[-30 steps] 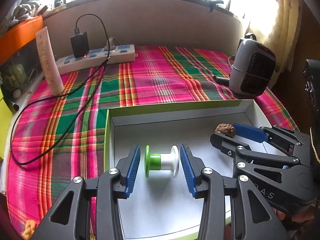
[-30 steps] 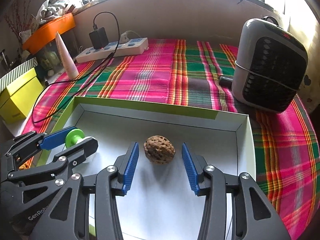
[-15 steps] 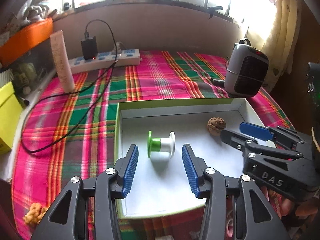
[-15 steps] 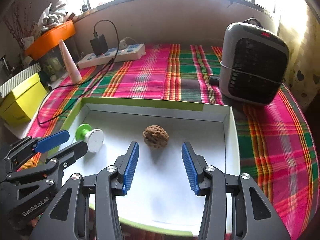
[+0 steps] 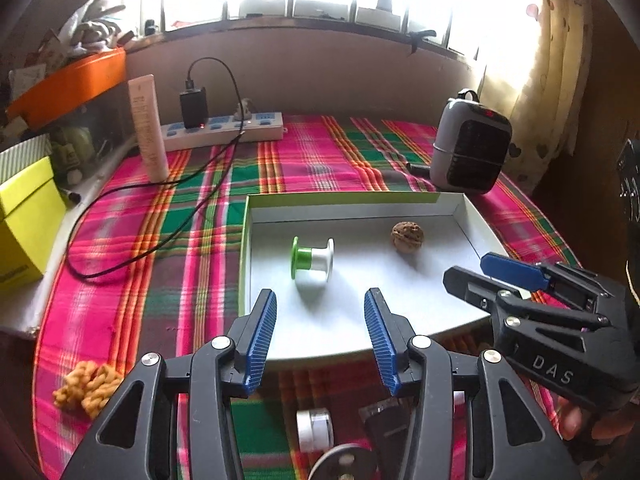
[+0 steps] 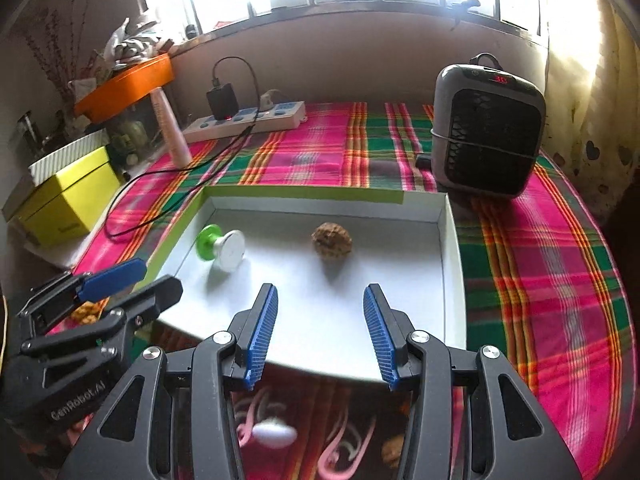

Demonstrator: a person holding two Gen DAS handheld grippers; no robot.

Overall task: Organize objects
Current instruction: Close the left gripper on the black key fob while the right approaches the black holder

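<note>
A white tray with a green rim (image 5: 344,198) (image 6: 304,191) lies on the plaid cloth. A green-and-white spool (image 5: 312,258) (image 6: 220,248) lies on its side in the tray's left half, and a brown walnut (image 5: 407,236) (image 6: 332,240) rests in the right half. My left gripper (image 5: 320,292) (image 6: 148,280) hangs open over the tray's near edge, short of the spool, with nothing between its blue pads. My right gripper (image 6: 320,288) (image 5: 476,270) is open too, short of the walnut and empty.
A grey heater (image 5: 470,152) (image 6: 486,132) stands past the tray's far right corner. At the back left are a power strip (image 5: 224,132) with a black cable, an upright tube (image 5: 148,128) and a yellow box (image 5: 24,224). A yellow knotted thing (image 5: 88,386) lies near left.
Both grippers have drawn back and upward from the tray. The spool and the walnut, earlier between the fingers, now lie ahead of them. The left jaws stand slightly wider.
</note>
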